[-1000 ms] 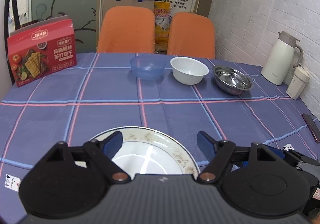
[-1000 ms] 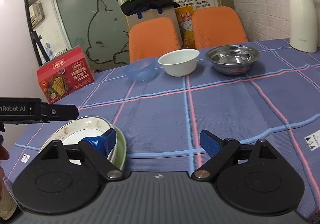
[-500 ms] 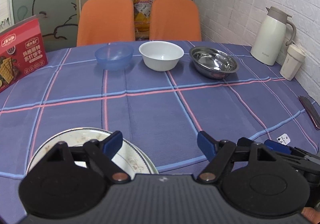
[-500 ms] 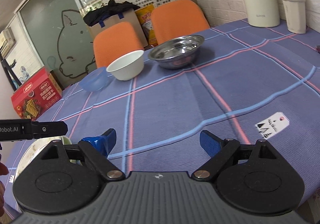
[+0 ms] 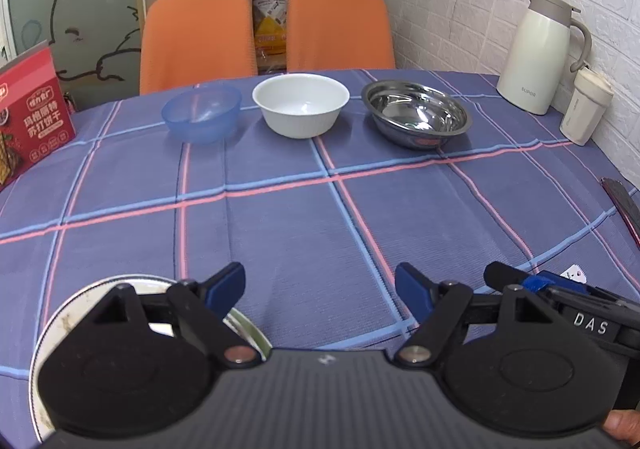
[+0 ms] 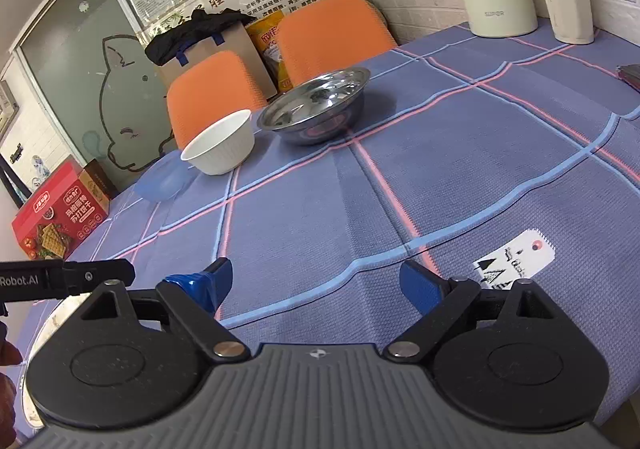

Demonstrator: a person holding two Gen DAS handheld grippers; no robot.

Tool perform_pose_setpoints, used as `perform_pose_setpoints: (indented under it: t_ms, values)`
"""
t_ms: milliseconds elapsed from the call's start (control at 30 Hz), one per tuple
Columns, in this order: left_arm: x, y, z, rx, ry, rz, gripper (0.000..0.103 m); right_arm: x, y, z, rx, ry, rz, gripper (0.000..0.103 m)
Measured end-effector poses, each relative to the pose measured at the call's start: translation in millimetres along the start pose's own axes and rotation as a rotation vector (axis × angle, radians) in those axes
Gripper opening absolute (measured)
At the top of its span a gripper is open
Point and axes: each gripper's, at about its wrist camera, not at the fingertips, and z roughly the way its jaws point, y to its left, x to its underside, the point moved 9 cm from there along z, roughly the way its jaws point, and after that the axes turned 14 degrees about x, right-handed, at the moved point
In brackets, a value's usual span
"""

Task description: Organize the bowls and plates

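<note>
Three bowls stand in a row at the far side of the table: a blue plastic bowl [image 5: 201, 113], a white bowl [image 5: 301, 104] and a steel bowl [image 5: 416, 113]. They also show in the right wrist view: blue bowl [image 6: 162, 181], white bowl [image 6: 219, 147], steel bowl [image 6: 318, 109]. A stack of plates [image 5: 60, 323] lies at the near left edge, mostly hidden under my left gripper [image 5: 320, 291], which is open and empty. My right gripper [image 6: 316, 281] is open and empty above the tablecloth, right of the plates [image 6: 54, 319].
A red cracker box [image 5: 30, 113] stands at the far left. A white thermos [image 5: 540, 53] and a cream cup [image 5: 586, 107] stand at the right by the brick wall. A dark flat object [image 5: 624, 205] lies at the right edge. Two orange chairs [image 5: 198, 35] stand behind the table.
Both grippers have swung to the right, away from the plates. The plates have slid to the lower left of both views; the bowls look nearer.
</note>
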Motion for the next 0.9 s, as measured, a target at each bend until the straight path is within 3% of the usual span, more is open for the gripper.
perform_pose_setpoints:
  t_ms: [133, 300, 533, 767, 900]
  values:
    - [-2, -3, 5, -0.004, 0.008, 0.010, 0.078, -6, -5, 3, 0.036, 0.014, 0.016, 0.078]
    - [-10, -5, 11, -0.010, 0.013, 0.031, 0.078, -12, -7, 6, -0.005, 0.023, 0.037, 0.078]
    - [-36, -13, 20, -0.019, 0.009, 0.094, 0.078, -47, -7, 12, -0.011, -0.023, 0.000, 0.078]
    - [-118, -17, 47, 0.086, -0.032, 0.159, 0.079, -92, -11, 32, 0.000, -0.082, -0.085, 0.078]
    - [-167, -16, 91, 0.110, -0.032, 0.186, 0.079, -119, -12, 50, 0.020, -0.095, -0.105, 0.078]
